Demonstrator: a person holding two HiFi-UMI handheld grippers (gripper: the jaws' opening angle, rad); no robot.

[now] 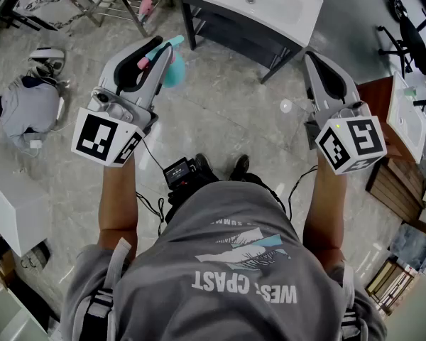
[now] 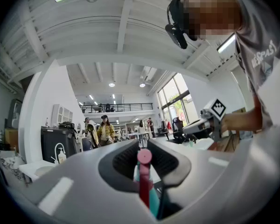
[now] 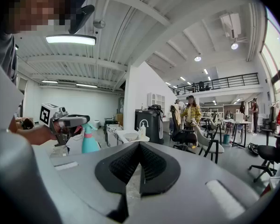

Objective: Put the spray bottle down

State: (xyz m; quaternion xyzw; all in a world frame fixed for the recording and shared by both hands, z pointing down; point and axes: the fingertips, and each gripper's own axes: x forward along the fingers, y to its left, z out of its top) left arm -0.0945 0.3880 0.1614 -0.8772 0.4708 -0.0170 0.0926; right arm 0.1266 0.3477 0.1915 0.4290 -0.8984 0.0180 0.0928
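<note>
Two grippers here and just one spray bottle. The left gripper (image 1: 158,50) is clamped on the teal plastic spray bottle with a pink trigger head (image 1: 175,69). In the left gripper view the pink part is pinched right between the dark pads, with teal showing around it.

The bottle's up in the air, upper left of centre in the head view, over the grey marble-look floor (image 1: 220,119). It's just left of the one white washbasin top (image 1: 270,6), which sits on a dark metal frame (image 1: 190,28). The bottle isn't touching either.

The right gripper (image 1: 309,57) is upper right of centre, well apart from the left one. Its jaws are pressed together with nothing in them, and the right gripper view shows that plainly.

Each gripper carries one black-and-white marker cube, so two total: the left cube (image 1: 106,139) and the right cube (image 1: 351,145). One person in grey (image 1: 28,109) is crouched on the floor at the far left edge.
</note>
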